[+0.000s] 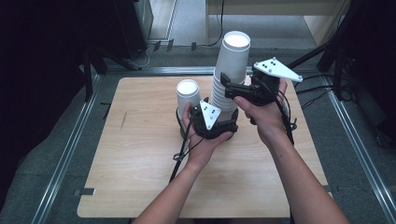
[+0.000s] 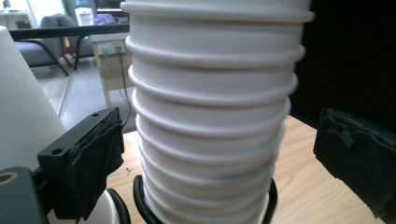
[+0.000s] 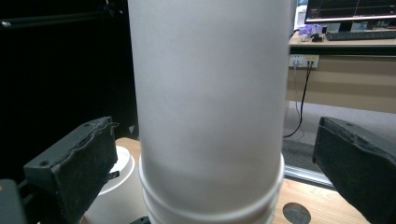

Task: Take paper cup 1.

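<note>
A tall stack of white paper cups [image 1: 229, 70] stands at the middle of the wooden table [image 1: 140, 163]. Just left of it is a shorter white cup [image 1: 188, 95]. My left gripper [image 1: 222, 116] is low at the stack's base. In the left gripper view its jaws stand open on either side of the ribbed stack [image 2: 210, 116], with gaps on both sides. My right gripper [image 1: 229, 86] is higher up, and its open jaws flank the smooth top cup [image 3: 210, 107] without touching it. The shorter cup shows at the left edge [image 2: 18, 102] and low down [image 3: 116, 186].
A black cable loop [image 2: 140, 200] curls around the stack's foot, and a cable [image 1: 180, 156] trails from the left gripper toward the front. Metal rails [image 1: 70, 154] frame the table. A desk [image 3: 345, 70] with cables stands beyond the far edge.
</note>
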Demonstrator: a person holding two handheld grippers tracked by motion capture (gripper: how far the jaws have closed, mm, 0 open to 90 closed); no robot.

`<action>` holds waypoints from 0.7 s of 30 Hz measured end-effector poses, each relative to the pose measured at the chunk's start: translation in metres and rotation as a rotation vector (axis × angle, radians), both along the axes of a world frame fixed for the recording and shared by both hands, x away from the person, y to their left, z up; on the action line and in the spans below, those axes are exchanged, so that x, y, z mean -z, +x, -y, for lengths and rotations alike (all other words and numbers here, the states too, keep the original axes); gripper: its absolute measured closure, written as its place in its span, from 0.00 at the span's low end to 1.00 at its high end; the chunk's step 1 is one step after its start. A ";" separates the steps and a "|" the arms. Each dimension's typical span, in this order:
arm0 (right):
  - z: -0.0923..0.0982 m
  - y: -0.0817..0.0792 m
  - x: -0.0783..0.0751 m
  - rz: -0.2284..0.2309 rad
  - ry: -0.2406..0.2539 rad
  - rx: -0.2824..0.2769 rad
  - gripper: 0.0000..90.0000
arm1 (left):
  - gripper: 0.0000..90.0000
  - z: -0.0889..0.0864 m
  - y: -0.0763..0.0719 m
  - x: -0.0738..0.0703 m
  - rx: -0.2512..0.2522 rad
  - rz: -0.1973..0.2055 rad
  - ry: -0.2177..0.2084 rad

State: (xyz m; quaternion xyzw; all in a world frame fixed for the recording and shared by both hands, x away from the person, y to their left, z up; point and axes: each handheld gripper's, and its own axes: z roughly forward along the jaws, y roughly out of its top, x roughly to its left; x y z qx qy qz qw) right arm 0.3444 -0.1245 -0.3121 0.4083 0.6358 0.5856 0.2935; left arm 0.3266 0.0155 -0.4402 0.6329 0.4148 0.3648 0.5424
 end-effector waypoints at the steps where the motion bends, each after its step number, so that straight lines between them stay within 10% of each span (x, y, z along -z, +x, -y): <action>1: -0.001 0.001 -0.001 -0.002 0.001 -0.001 0.00 | 0.02 0.001 0.001 -0.001 -0.005 -0.001 -0.002; 21: -0.018 0.021 -0.009 -0.032 0.000 0.038 0.14 | 0.07 0.013 0.012 -0.006 -0.056 0.002 0.038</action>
